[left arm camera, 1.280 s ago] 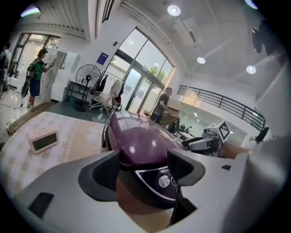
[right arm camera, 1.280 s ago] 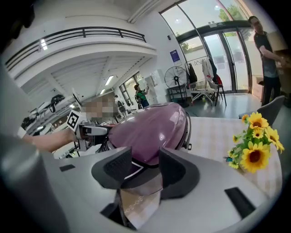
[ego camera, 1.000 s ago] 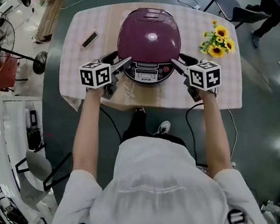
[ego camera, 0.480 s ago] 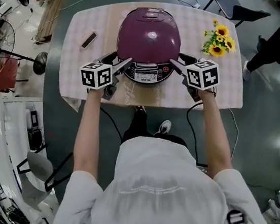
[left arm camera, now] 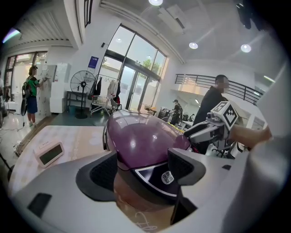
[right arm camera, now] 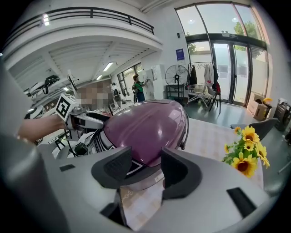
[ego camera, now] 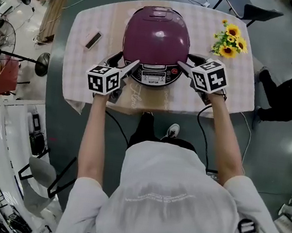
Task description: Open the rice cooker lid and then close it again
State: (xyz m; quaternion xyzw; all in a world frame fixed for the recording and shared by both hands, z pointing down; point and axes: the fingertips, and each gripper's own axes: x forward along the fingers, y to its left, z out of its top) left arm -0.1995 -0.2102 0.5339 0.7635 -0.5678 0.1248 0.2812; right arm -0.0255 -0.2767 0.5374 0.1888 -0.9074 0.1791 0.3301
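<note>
Rice cooker point(ego camera: 157, 37), control panel point(ego camera: 153, 77) toward the person point(ego camera: 167, 196)

Bright daylight through windows point(right arm camera: 218, 32) — ceiling-light glare, fisheye edges dark, frames sharp.

Head view: both arms bare, reached forward, elbows near straight. Left forearm point(ego camera: 91, 133) ran toward 12 o'clock. Left gripper point(ego camera: 124, 62) sat at 11 o'clock from the torso point(ego camera: 176, 208), jaws aimed at 2 o'clock and tilted down. Right forearm point(ego camera: 222, 136) ran toward 11 o'clock. Right gripper point(ego camera: 187, 61) sat at 1 o'clock from the torso, jaws aimed at 10 o'clock and tilted down. Both pairs of jaws stood apart, pads pressing on nothing.
</note>
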